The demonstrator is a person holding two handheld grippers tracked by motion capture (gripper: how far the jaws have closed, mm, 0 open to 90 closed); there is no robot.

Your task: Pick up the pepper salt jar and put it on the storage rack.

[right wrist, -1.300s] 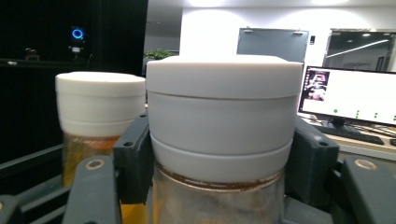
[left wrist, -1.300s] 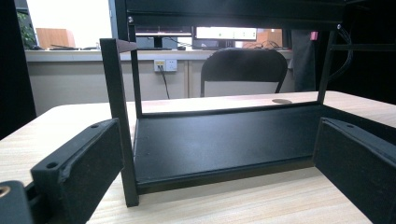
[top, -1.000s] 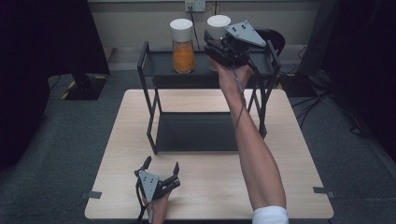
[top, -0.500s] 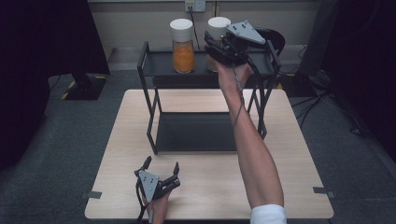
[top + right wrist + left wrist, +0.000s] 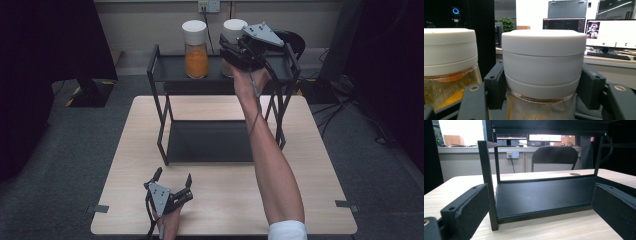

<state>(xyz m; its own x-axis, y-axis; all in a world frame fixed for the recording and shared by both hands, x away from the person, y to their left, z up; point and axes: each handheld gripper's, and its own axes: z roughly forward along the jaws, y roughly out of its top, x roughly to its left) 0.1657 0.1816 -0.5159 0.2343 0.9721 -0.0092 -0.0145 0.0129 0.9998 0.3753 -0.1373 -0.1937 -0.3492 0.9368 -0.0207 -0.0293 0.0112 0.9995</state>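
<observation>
A black two-shelf rack stands at the back of the wooden table. On its top shelf is a clear jar of orange powder with a white lid. Just right of it is a second white-lidded jar. My right gripper is shut on this second jar below its lid. In the right gripper view the pads press both sides of the held jar, with the orange jar to its left. My left gripper rests open on the table's front edge and faces the lower shelf.
A dark office chair stands behind the table, near a wall with a socket. Grey carpet surrounds the table. Bare wood lies right of the left gripper and on both sides of the rack.
</observation>
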